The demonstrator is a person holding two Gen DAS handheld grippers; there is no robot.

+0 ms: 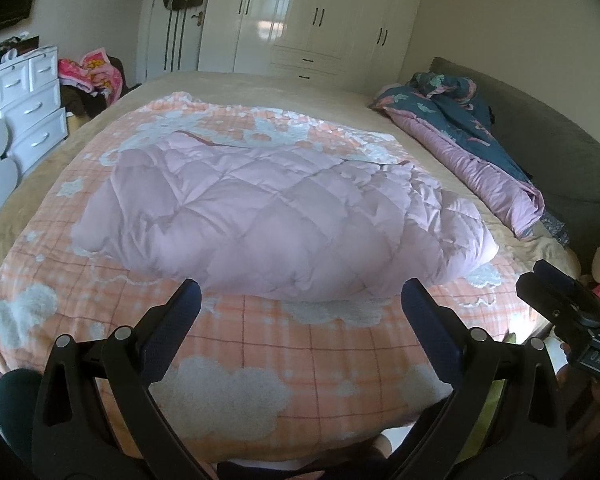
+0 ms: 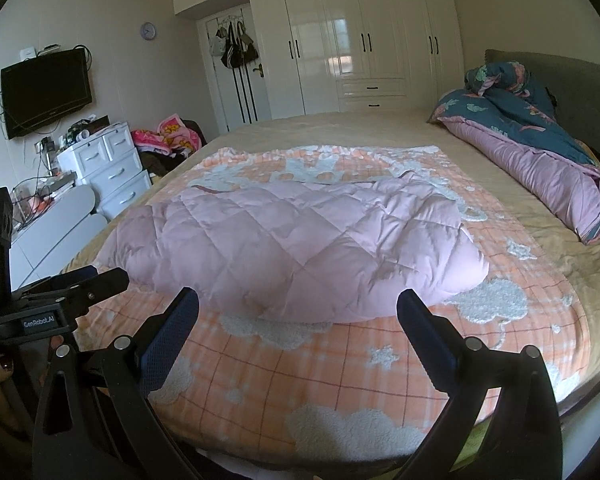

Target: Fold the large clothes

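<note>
Left gripper (image 1: 300,292) gapes wide, empty, just short of the pink coat (image 1: 284,208). Right gripper (image 2: 298,300) likewise, touching nothing.

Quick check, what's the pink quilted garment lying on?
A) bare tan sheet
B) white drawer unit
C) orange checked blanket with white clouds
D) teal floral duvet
C: the pink quilted garment rests wholly on the orange checked blanket with white fluffy clouds; both tongs hover open, short of it.

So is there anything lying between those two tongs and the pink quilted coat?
Nothing visible. Both the left tongs and right tongs are open and empty, and only a bare strip of the orange blanket separates them from the near edge of the coat.
</note>
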